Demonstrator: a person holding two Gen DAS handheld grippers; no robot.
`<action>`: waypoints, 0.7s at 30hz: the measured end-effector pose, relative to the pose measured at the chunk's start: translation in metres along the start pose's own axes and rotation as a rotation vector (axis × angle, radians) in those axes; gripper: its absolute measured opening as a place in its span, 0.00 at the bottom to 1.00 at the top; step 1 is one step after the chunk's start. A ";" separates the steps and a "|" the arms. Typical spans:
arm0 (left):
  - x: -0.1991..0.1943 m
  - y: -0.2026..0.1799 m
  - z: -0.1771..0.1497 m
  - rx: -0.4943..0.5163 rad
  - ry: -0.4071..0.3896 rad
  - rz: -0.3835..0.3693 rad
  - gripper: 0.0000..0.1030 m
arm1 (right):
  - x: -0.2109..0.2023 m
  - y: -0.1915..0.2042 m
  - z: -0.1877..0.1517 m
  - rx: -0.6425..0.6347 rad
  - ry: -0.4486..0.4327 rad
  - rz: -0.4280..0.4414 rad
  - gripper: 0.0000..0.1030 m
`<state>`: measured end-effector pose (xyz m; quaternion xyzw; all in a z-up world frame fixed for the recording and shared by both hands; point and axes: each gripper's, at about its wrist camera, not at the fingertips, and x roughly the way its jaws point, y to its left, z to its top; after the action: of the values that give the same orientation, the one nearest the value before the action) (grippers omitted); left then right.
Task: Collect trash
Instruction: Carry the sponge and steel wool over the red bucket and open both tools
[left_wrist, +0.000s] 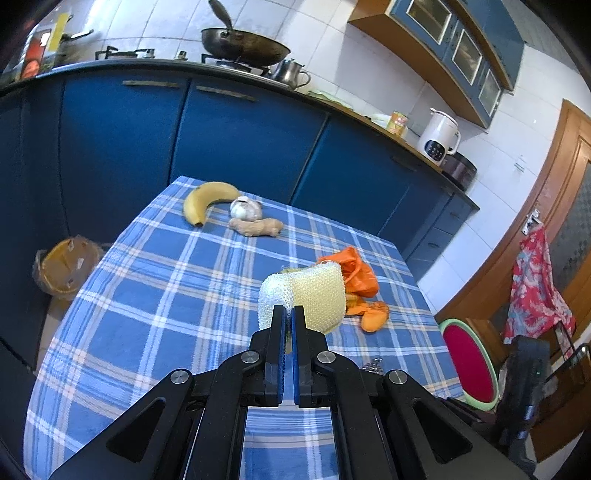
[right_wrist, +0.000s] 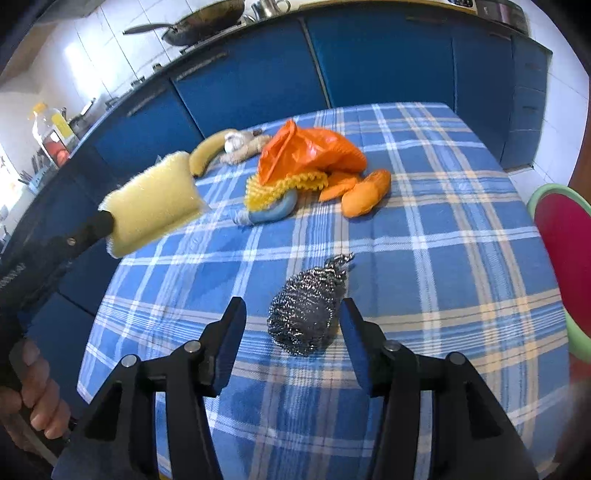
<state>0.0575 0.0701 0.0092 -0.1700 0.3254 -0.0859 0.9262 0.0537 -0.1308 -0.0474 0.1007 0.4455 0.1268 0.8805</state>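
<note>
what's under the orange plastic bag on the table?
Under the orange plastic bag a yellow knitted scrubber sticks out, lying on a blue ring-shaped item. Orange peel pieces lie at its edge. Anything deeper beneath the bag is covered.

The left wrist view looks forward along its own tongs (left_wrist: 288, 314), tilted downward across the checked bench (left_wrist: 155, 295) toward the blue cabinets (left_wrist: 229, 140). It sits close to the yellow sponge (left_wrist: 314, 299), which fills the middle just beyond the tips. The right wrist view looks more steeply down over the same bench (right_wrist: 443, 258), close above the steel scourer (right_wrist: 308, 310). Both views share the sponge (right_wrist: 151, 206), the orange bag (left_wrist: 356, 273) (right_wrist: 306, 147) beyond it, the banana (left_wrist: 207, 201) (right_wrist: 207, 153) and the cabinets (right_wrist: 369, 59).
</note>
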 end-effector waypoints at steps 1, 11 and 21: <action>0.000 0.001 0.000 -0.002 0.001 0.001 0.02 | 0.004 0.000 0.000 0.001 0.008 -0.007 0.53; 0.001 -0.005 0.000 0.009 0.003 -0.012 0.02 | 0.008 -0.009 -0.004 0.011 0.023 -0.014 0.27; -0.003 -0.042 0.003 0.076 0.001 -0.053 0.02 | -0.043 -0.034 -0.002 0.055 -0.093 -0.001 0.26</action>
<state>0.0552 0.0323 0.0283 -0.1433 0.3177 -0.1229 0.9292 0.0320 -0.1760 -0.0255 0.1305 0.4076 0.1090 0.8972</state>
